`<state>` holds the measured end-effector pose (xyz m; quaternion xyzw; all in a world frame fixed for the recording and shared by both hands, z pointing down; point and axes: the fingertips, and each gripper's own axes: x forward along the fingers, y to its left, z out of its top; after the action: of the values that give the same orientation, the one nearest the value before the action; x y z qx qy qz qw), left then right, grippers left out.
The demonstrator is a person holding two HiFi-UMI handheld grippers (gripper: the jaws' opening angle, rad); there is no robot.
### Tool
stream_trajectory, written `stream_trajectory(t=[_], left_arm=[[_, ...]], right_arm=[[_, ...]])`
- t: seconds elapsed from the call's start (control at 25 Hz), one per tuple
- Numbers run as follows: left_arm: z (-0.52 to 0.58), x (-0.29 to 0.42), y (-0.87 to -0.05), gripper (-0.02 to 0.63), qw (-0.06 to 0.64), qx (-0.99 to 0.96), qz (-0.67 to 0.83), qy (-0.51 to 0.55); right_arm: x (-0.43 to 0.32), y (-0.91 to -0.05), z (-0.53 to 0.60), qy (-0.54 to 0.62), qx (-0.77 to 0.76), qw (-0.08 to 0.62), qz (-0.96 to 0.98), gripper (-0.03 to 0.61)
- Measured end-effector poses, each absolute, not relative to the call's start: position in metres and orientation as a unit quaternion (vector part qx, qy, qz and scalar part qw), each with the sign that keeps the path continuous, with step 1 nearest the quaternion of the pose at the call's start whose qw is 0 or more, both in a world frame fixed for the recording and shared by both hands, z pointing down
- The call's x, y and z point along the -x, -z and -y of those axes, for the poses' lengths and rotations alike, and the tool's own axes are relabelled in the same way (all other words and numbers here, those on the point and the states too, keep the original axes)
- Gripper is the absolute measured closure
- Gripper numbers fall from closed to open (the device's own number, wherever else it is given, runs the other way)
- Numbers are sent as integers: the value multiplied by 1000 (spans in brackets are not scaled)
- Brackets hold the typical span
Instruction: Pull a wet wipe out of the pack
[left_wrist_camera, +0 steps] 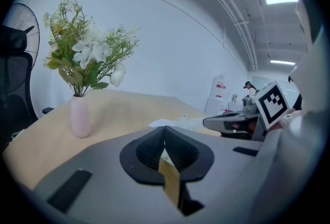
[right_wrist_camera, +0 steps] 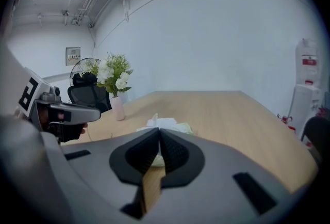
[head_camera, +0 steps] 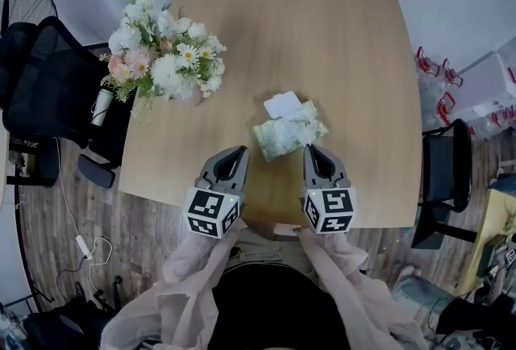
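The wet wipe pack (head_camera: 289, 131) lies on the wooden table (head_camera: 322, 42), pale green, with its white lid flap (head_camera: 282, 104) folded open at the far end. My left gripper (head_camera: 241, 151) hovers just left of the pack's near end, jaws shut and empty. My right gripper (head_camera: 310, 148) sits just right of that near end, also shut with nothing held. In the right gripper view the pack (right_wrist_camera: 164, 126) shows just past the closed jaws (right_wrist_camera: 158, 132). In the left gripper view the pack (left_wrist_camera: 178, 123) lies ahead to the right of the shut gripper (left_wrist_camera: 165, 130).
A pink vase of white and pink flowers (head_camera: 165, 58) stands at the table's left side. Black office chairs (head_camera: 48, 90) stand left of the table, another chair (head_camera: 447, 171) to the right. A fan (head_camera: 28, 2) stands at the far left.
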<state>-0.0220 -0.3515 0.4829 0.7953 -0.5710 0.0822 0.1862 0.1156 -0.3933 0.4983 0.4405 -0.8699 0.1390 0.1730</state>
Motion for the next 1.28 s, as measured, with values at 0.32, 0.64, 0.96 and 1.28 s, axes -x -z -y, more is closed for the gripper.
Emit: stream_trajectory(t=[0.32,0.64,0.96,1.28], left_arm=[[345,21,-482,601,183,-797,570,-82],[339,17,-482,601,182,-798,569,-82],[334,14,-481,601,179,-802,563,-85],[331,13,-481,601,177,-805,560,-86]], right_arm=[[-119,-494,388,-134,-446,170,869,572],[-123,-493,381,-135,-449,167,867,572],[-125,-493,375,-136,-449,166,867,572],[-126,-493,369,-136,-451,167,866,572]])
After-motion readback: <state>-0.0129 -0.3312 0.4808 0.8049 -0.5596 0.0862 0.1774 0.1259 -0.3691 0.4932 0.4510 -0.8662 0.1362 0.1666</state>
